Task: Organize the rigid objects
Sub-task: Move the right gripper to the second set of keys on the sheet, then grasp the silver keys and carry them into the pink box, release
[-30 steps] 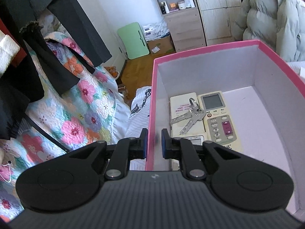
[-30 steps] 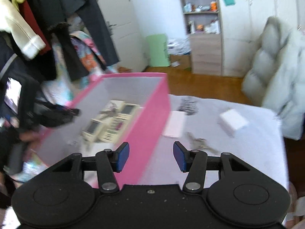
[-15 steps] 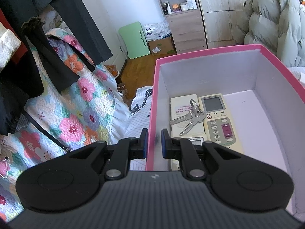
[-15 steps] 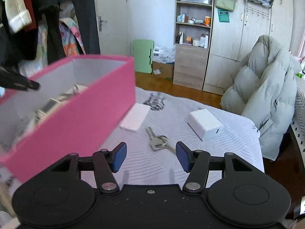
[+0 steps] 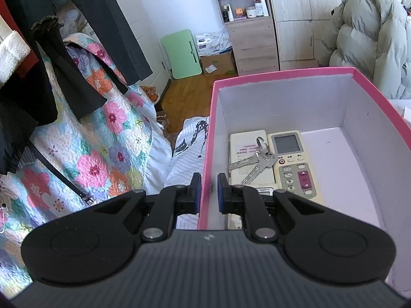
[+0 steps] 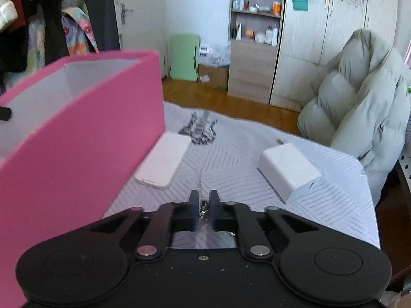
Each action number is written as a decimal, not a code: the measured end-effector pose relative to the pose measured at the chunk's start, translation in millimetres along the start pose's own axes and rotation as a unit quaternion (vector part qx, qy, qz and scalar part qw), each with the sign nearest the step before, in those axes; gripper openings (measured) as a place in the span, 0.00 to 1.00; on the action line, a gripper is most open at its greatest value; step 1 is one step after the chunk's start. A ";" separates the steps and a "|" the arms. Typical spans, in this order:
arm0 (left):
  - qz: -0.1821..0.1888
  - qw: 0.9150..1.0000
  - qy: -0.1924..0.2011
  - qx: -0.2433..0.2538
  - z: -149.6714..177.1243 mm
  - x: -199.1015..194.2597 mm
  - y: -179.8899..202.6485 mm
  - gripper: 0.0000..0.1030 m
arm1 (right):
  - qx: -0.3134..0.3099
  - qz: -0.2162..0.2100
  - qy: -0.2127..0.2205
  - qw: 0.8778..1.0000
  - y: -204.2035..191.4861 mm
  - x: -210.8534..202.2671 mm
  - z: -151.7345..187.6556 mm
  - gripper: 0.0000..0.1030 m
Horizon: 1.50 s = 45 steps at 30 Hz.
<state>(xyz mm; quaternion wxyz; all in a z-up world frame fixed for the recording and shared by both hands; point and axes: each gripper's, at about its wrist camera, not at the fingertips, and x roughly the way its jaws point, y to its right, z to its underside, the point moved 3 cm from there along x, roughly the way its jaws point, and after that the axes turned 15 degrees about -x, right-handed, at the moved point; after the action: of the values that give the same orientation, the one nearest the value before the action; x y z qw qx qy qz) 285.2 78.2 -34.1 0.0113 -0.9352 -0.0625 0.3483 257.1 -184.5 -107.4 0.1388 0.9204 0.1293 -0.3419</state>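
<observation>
Keys on a ring [image 5: 257, 160] already lie inside the pink box [image 5: 280, 75], sprawled across two remote controls [image 5: 290, 164] that rest side by side against the box's left inner wall. In the left wrist view, the left gripper [image 5: 207, 192] has its fingers pinched onto the near left wall of the box, one pad outside and one inside, so it reads as steadying the box on the bed. The rest of the box floor, to the right of the remotes, is bare.

In the right wrist view, the right gripper [image 6: 203, 206] is down at the bedsheet [image 6: 239, 179] with its fingers drawn almost together. A small metallic glint shows between the pads, most likely a second key bunch [image 6: 203, 211], though most of it is hidden behind the fingers. Just beside the outer wall of the box lies a flat white case [image 6: 163, 163], and well to the right sits a white charger block [image 6: 289, 170], both still on the bed.

My reading is that the step in hand is the pick-up of these keys. The next move calls for a lift clear of the sheet, a carry over the pink rim, and a release into the bare part of the box, with the grip kept firm so the thin metal does not slip.
</observation>
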 end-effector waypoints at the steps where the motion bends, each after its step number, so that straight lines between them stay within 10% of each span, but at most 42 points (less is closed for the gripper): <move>1: 0.001 1.000 0.000 -0.001 0.0 -0.1 -0.6 0.11 | 0.012 -0.005 0.006 1.000 1.3 -6.3 0.0 0.09; 14: 0.004 1.000 0.000 -0.005 -1.2 -0.2 -1.1 0.11 | 0.018 -0.024 0.101 0.994 -4.4 -93.8 -37.0 0.09; 22: 0.006 1.000 0.000 -0.008 -1.4 0.3 -1.7 0.11 | -0.005 -0.117 0.147 0.982 -39.2 -132.4 -101.6 0.09; 32: 0.012 1.000 0.000 -0.012 -0.8 0.0 -7.5 0.11 | 0.004 -0.232 0.047 0.972 -87.9 -68.5 -141.2 0.09; 45: 0.017 1.000 0.001 -0.013 0.3 0.9 -7.6 0.11 | 0.054 -0.211 -0.052 0.975 -103.2 29.8 -135.0 0.17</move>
<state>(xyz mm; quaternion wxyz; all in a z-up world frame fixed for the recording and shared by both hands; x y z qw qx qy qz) 284.8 85.8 -34.5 -0.0069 -0.9365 -0.0511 0.3469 324.8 -38.0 -46.2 0.0202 0.8594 0.2944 -0.4175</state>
